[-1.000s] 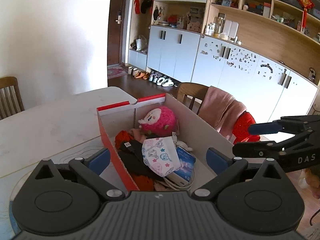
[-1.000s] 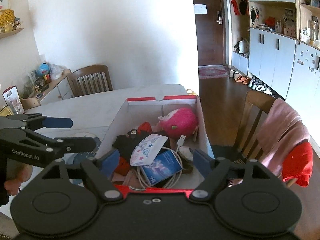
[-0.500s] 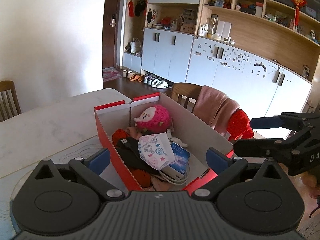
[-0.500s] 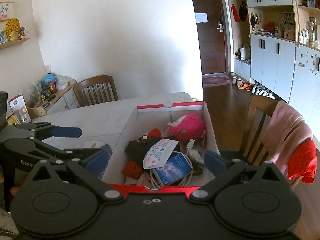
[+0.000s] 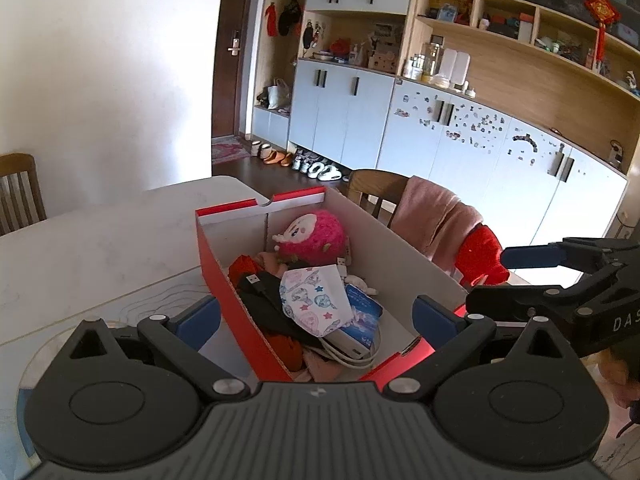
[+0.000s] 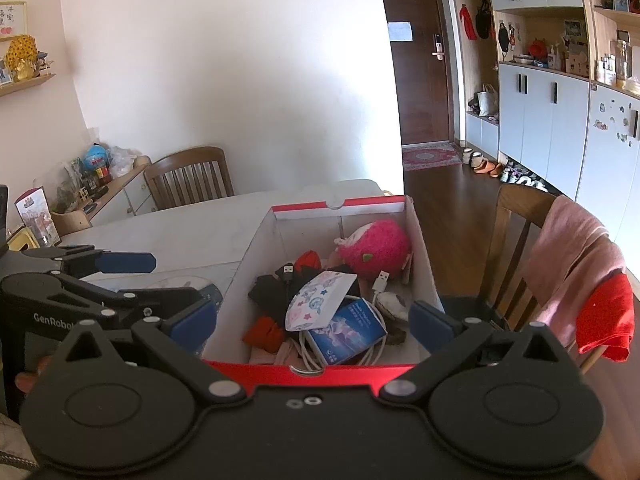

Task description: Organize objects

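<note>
Left wrist view gives me the red box dead ahead at twelve o'clock, standing on the pale surface with its lid off. My left claw is spread wide with nothing in it, one blue pad on either side of the box's near corner. Inside, a pink plush toy sits at the far end, a patterned face mask lies on top of the pile in the middle, and a blue packet with a white cable looped around it lies at the near end, beside black and red cloth items. My right claw shows at three o'clock in this view, fingers apart and holding nothing, beside the box's right wall. From the right wrist view the same box sits at twelve o'clock, the right claw wide open and bracketing its near red edge. A wooden chair draped with pink cloth stands at two o'clock.
</note>
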`<state>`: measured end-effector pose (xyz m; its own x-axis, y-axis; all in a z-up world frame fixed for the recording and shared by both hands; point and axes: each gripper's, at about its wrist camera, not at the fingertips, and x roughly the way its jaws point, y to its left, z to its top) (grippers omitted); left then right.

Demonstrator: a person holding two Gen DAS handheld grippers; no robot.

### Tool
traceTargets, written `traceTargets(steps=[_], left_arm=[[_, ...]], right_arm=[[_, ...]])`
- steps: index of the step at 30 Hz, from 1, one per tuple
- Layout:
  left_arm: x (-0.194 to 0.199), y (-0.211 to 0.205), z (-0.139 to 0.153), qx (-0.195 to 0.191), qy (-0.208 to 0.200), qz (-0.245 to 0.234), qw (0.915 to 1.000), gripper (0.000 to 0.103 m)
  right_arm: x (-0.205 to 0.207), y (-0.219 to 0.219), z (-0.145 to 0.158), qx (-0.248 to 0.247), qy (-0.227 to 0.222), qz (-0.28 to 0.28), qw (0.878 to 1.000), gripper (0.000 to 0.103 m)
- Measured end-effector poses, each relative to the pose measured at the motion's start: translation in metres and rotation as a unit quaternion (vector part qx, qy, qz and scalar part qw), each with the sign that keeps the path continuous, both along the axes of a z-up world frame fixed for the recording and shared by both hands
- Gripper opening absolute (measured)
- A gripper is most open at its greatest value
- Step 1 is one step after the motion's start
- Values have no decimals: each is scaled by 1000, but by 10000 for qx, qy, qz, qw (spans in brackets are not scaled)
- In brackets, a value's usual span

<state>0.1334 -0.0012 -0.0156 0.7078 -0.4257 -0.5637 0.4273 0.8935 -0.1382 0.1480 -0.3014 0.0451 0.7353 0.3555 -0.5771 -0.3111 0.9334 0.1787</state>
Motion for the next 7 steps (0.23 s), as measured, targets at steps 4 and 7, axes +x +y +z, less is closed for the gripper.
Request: traceTargets(steps=[4, 7], left_arm=[[1, 3, -1, -43, 43, 38, 10000, 102], [2, 5, -2, -85, 78, 47, 9999, 103]], right_arm=[[1, 1, -2, 7, 35, -22, 10000, 102], [2, 1, -3, 12, 56, -20, 10000, 102]])
